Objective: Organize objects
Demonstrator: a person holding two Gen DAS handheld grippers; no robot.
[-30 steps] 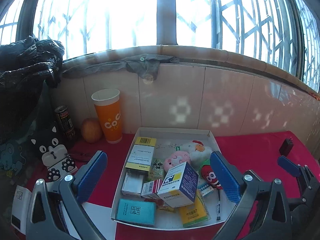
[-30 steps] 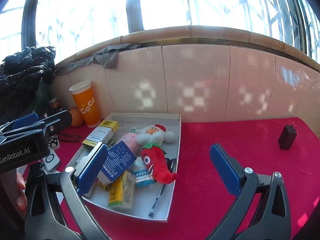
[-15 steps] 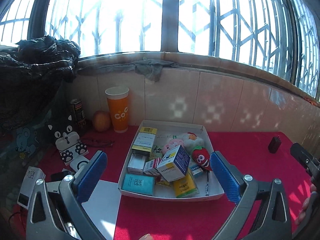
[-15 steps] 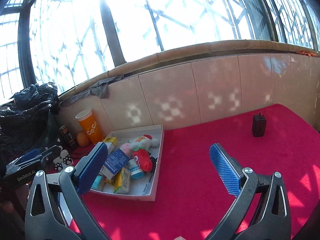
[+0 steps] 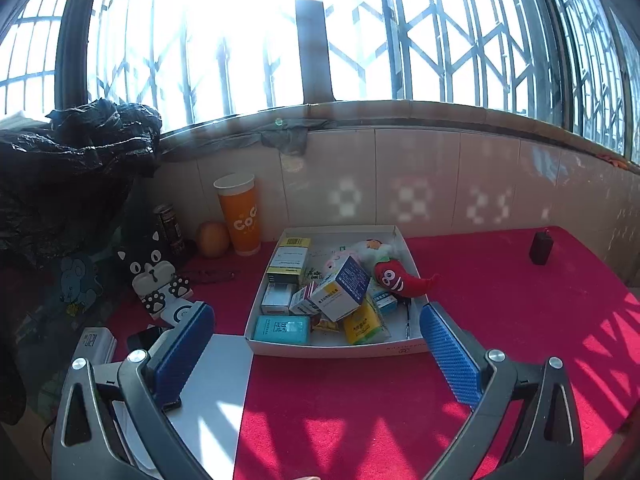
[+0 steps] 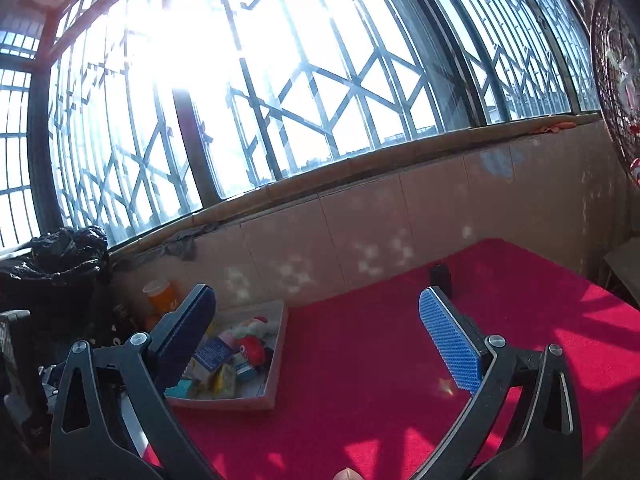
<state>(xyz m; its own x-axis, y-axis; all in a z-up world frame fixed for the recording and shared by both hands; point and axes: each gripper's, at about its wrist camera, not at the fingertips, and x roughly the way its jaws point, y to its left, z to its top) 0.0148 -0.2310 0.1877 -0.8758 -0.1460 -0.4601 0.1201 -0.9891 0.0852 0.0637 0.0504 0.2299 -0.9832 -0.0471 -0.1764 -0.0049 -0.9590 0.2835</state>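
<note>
A shallow white tray [image 5: 336,350] sits on the red cloth, packed with several medicine boxes, a blue-and-white box [image 5: 340,288] lying tilted on top, a teal box [image 5: 282,328], a red chilli plush [image 5: 400,280] and a Santa plush [image 5: 374,246]. My left gripper [image 5: 316,322] hangs open in front of the tray's near edge, holding nothing. My right gripper [image 6: 314,300] is open and raised well back; the same tray [image 6: 276,360] shows low at the left behind its left finger.
An orange paper cup [image 5: 239,220], an orange fruit [image 5: 212,239], a can [image 5: 170,228] and a cat-shaped stand [image 5: 154,276] line the back left. A black plastic bag [image 5: 68,184] bulges at the left. A small black box [image 5: 541,247] stands at the back right. White sheet [image 5: 212,392] lies front left.
Both grippers have pulled back and up from the tray, which now looks smaller and farther. The right view has tilted up toward the window. Both stay open.
</note>
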